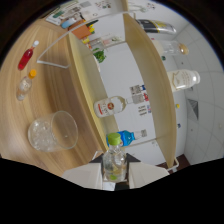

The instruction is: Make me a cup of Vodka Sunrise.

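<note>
My gripper is shut on a small clear bottle with a green cap; the white fingers press on it from both sides. The bottle holds a pale yellowish liquid. Beyond the fingers, on the wooden table, stands a clear glass with ice. Farther along the table are a small bottle with an orange cap and a slim red bottle. A clear bottle with a red and white label lies in the wooden shelf unit just past the held bottle.
The wooden shelf unit borders the table and holds a blue-capped bottle, a white bottle, a dark bottle and a stemmed glass. A green item and orange items sit at the far end.
</note>
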A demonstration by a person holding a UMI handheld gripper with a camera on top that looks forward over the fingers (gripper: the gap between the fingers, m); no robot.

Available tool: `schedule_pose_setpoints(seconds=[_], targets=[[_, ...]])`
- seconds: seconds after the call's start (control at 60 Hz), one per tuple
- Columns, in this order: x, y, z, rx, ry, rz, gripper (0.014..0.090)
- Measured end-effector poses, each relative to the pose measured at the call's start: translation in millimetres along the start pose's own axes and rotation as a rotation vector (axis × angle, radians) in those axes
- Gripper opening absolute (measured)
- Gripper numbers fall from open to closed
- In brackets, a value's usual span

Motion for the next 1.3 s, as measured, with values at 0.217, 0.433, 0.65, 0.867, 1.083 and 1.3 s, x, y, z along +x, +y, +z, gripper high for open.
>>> schedule_pose_setpoints(seconds=[0.217,0.433,0.65,0.867,1.083,1.3], targets=[[-2.9,-8.9,4.4,-0.013,0.067,-0.523,0.0352],[-11.9,-29.3,4.7,0.037,0.085,-0.781,0.0356],[-15.9,-35.8,-1.4,0.076,0.066,-0.738,0.0353],[38.3,-40.3,-20.4,0.111,0.081,-0.110,0.0355],[55.1,-29.4,-28.0,0.221,-0.039,0.719,0.0357],[-34.1,13.1,9.2,0.087,-0.253,1.148,0.0356]])
